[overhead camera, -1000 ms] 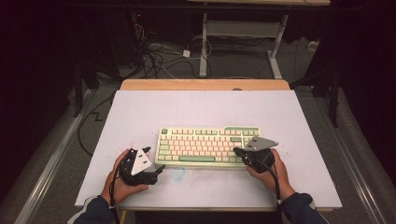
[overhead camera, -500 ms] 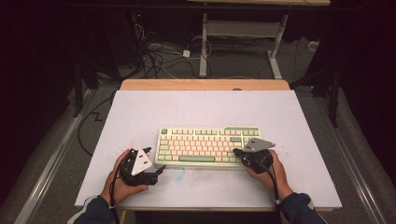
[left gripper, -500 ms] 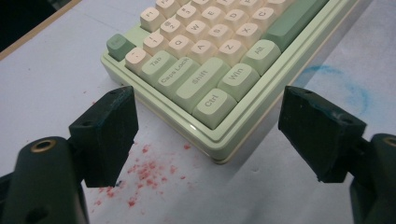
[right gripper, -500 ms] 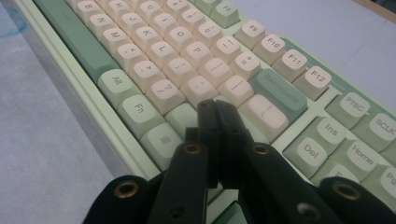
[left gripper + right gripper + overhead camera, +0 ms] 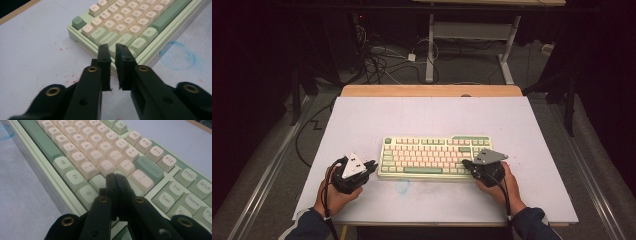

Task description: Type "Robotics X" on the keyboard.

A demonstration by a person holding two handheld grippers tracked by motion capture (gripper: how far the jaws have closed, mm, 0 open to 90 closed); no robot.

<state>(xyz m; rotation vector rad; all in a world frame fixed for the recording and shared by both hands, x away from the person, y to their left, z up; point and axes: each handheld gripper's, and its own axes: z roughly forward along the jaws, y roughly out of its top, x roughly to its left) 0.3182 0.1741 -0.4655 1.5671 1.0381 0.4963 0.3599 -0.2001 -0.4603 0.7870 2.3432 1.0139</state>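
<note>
A pale green keyboard (image 5: 432,155) with cream keys lies in the middle of the white table top (image 5: 432,115). My left gripper (image 5: 371,166) lies at the keyboard's left end, near its front corner (image 5: 130,22). Its jaws have just been closing, and in the left gripper view the left gripper (image 5: 110,46) shows only a thin slit between them, with nothing in it. My right gripper (image 5: 466,163) is shut and rests over the keyboard's right front part. In the right gripper view the right gripper (image 5: 115,175) has its tips above the cream keys (image 5: 100,152). Whether they touch a key I cannot tell.
A faint blue ring (image 5: 402,186) marks the table in front of the keyboard, and small red specks (image 5: 67,77) dot the surface near my left gripper. A wooden strip (image 5: 432,90) borders the far edge. Cables (image 5: 377,60) and a desk frame lie on the floor beyond.
My left gripper's jaws have come together beside the keyboard's left end. Both hands have kept their places, and the keyboard has not moved.
</note>
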